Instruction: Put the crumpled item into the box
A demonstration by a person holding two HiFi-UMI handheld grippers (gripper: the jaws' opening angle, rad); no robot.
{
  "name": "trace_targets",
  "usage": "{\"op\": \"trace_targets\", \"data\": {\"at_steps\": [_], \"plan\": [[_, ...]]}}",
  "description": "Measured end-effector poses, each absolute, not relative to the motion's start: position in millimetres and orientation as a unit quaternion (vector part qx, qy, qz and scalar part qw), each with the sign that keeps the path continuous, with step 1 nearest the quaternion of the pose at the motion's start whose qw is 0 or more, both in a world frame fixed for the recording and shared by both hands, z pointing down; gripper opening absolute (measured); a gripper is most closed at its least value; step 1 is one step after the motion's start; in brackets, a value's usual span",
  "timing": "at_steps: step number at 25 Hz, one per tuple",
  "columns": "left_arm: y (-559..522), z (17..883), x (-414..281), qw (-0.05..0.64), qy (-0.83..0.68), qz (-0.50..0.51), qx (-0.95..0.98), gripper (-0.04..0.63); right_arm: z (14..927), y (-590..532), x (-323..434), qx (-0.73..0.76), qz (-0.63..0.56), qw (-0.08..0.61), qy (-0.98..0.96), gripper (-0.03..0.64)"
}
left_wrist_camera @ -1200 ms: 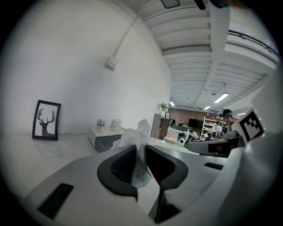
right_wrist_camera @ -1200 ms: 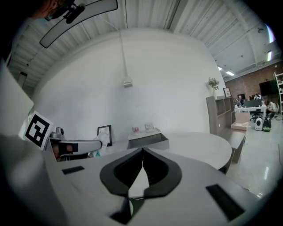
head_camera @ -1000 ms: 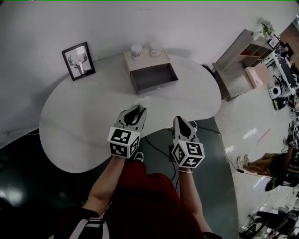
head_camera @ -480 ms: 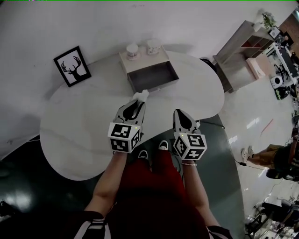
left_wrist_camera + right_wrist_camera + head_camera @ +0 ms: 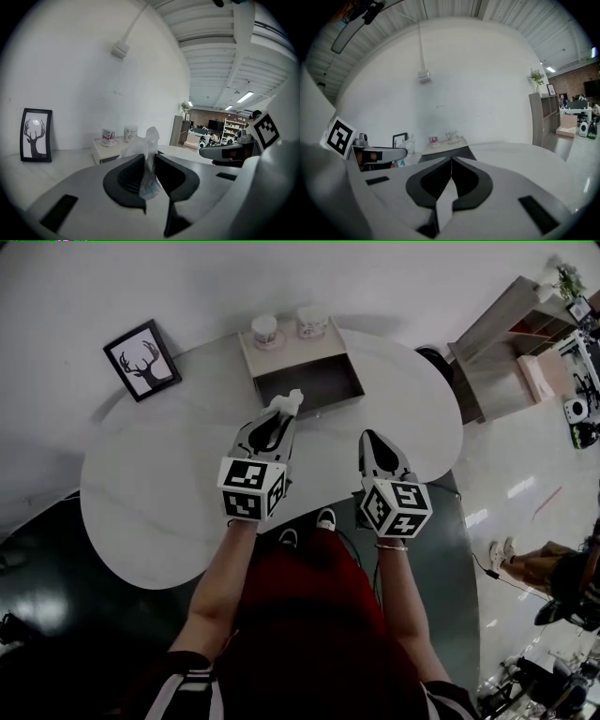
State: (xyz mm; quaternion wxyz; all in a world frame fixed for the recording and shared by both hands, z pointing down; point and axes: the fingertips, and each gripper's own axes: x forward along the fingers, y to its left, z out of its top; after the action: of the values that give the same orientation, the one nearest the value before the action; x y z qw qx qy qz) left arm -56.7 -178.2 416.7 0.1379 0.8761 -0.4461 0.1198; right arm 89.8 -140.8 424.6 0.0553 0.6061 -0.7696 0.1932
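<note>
L tool (image 5: 149, 161) is pinching 1 crumpled clear-plastic wad (image 5: 150, 139); R tool (image 5: 451, 161) is sitting closed, empty. 1 rectangular box (image 5: 314, 388), 2 cups (image 5: 265, 330) (image 5: 312, 321).

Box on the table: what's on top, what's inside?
Two cups stand on the back ledge of the box. Its visible interior looks bare; the crumpled item covers the front-left corner.

Translucent white crumpled item (image 5: 291, 400), pinched upright in the left gripper (image 5: 279, 416), upper centre of frame, at the near edge of the box (image 5: 323, 381). Grey, open-topped, flat on the bench (image 5: 150, 484).
</note>
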Motion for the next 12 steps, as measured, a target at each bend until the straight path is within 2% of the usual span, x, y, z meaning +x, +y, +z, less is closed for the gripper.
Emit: {"op": "trace_targets", "data": {"at_steps": [12], "plan": [[-233.8,419.5,-9.3,0.126,-0.458,0.156,0.866,0.087,441.0,-198.7,123.4,0.571,0.212,0.071,-0.790,0.015]]}}
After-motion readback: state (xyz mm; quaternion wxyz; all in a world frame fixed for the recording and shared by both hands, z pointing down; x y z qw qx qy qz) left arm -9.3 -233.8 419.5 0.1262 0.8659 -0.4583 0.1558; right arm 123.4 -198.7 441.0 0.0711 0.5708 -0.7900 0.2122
